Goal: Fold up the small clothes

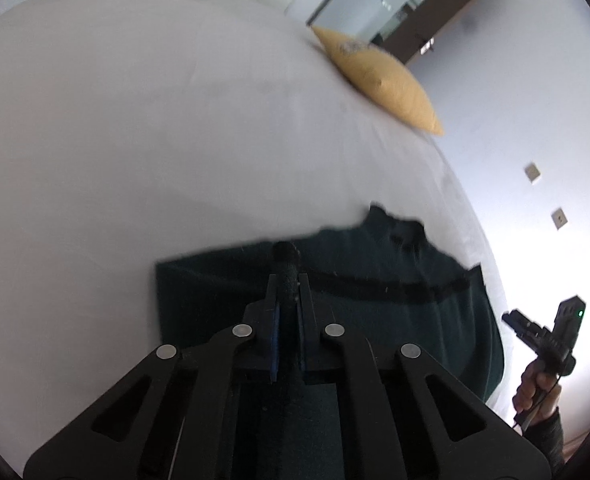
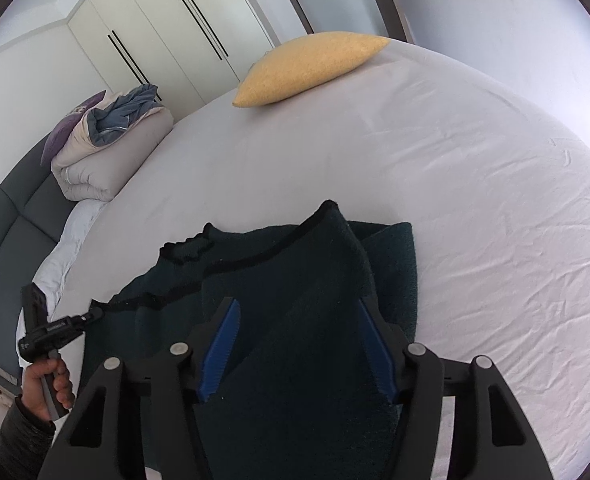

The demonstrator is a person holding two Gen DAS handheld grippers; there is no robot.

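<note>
A dark green fleecy garment (image 1: 375, 248) with a black hem band lies crumpled on the white bed sheet (image 1: 135, 140). My left gripper (image 1: 289, 280) is shut on a rolled fold of it. In the right wrist view the left gripper (image 2: 95, 314) pinches the garment's (image 2: 255, 248) black hem at its left end. My right gripper (image 2: 295, 300) stands with its jaws wide. A raised flap of the cloth fills the gap, and the blue face of the left pad (image 2: 223, 344) shows bare. In the left wrist view the right gripper (image 1: 515, 320) sits at the garment's right edge.
A yellow cushion (image 2: 311, 66) lies at the far side of the bed (image 2: 455, 160). A folded duvet with a blue cloth on it (image 2: 107, 152) rests by the grey headboard (image 2: 11, 220). A white wardrobe (image 2: 155, 20) stands behind. A hand (image 1: 535, 388) holds the right gripper's handle.
</note>
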